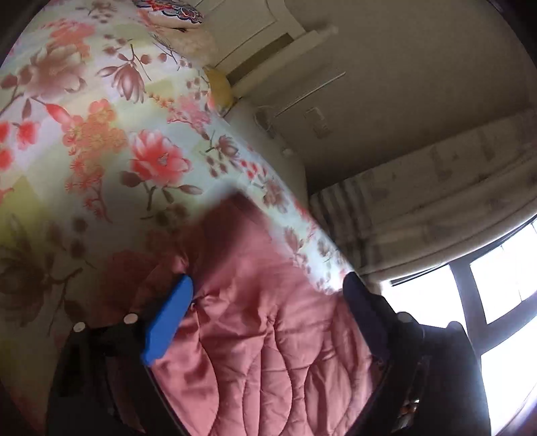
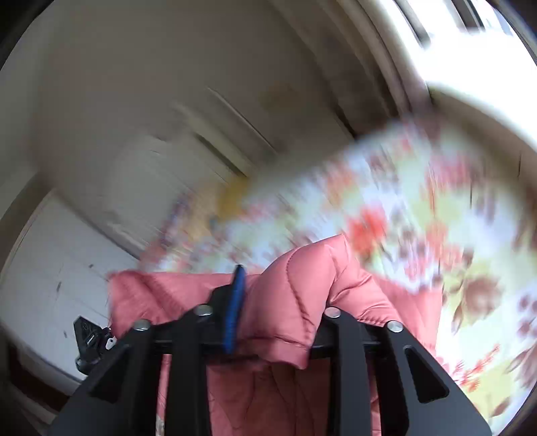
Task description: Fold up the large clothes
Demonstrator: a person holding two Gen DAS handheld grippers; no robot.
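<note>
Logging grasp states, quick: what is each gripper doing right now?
Left gripper: open, jaws wide apart over the pink quilted jacket.
Right gripper: shut on a fold of the jacket.

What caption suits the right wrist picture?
Right gripper bunches a pink quilted jacket above a blurred floral bedspread.

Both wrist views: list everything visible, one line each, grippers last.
quilted jacket: 1, pink, on the bed, between both grippers' fingers
floral bedspread: 1, cream with red and brown flowers, under the jacket
patterned pillow: 1, multicolour, far end of bed
wardrobe: 1, off-white, beyond the bed
curtain: 1, beige patterned, beside the window
window: 1, bright, dark frame
left gripper: black, blue pad, open around jacket
right gripper: black, blue pad, jacket fold bunched between fingers
</note>
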